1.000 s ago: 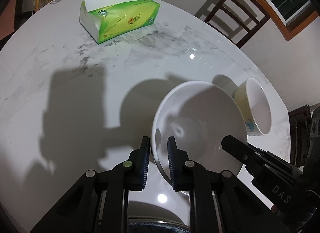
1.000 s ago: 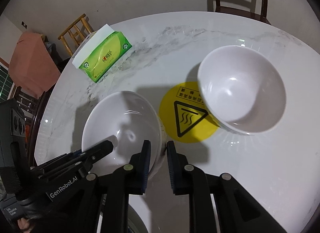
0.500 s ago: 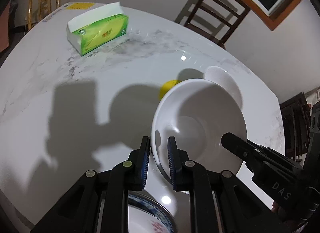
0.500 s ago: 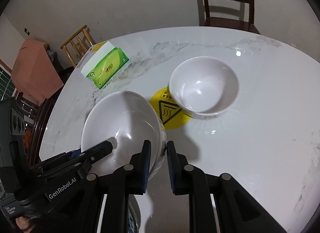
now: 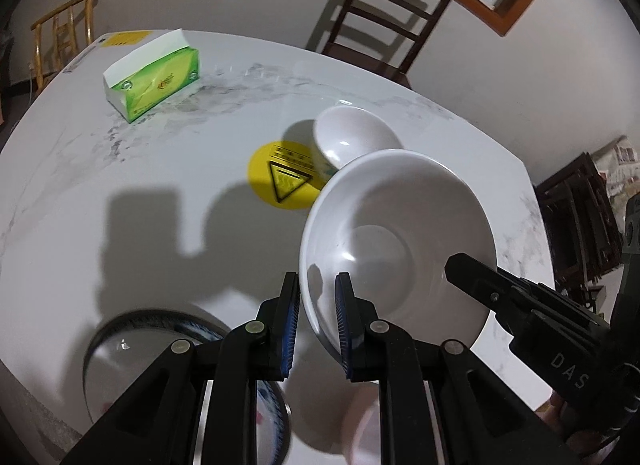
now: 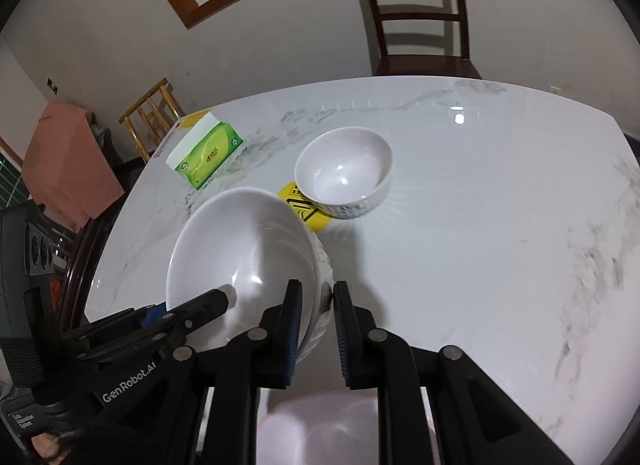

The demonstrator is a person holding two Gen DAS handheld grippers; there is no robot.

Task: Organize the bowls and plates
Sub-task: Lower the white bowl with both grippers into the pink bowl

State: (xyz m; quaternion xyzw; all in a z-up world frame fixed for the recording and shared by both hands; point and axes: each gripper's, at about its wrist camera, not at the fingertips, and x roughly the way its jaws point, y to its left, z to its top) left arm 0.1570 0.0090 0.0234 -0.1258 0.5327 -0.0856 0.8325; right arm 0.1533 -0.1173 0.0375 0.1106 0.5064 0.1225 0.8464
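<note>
A large white bowl point(image 5: 400, 241) point(image 6: 244, 249) is held in the air above the marble table point(image 6: 480, 225). My left gripper point(image 5: 318, 305) is shut on its near-left rim. My right gripper point(image 6: 314, 309) is shut on its right rim; it shows as a black finger inside the bowl in the left wrist view point(image 5: 480, 277). A second white bowl point(image 6: 344, 173) point(image 5: 356, 137) stands on the table further off, partly over a yellow warning sticker point(image 5: 284, 181). A blue-patterned plate point(image 5: 160, 345) lies at the near edge below my left gripper.
A green tissue box point(image 5: 152, 77) point(image 6: 208, 157) lies at the far left of the table. Wooden chairs point(image 6: 420, 17) stand behind the table. A pale rounded dish point(image 6: 320, 425), blurred, shows low between the right gripper's arms.
Both grippers have lifted the large bowl and drawn it back toward the near edge. The second bowl and sticker now look farther away, and the patterned plate has come into view below.
</note>
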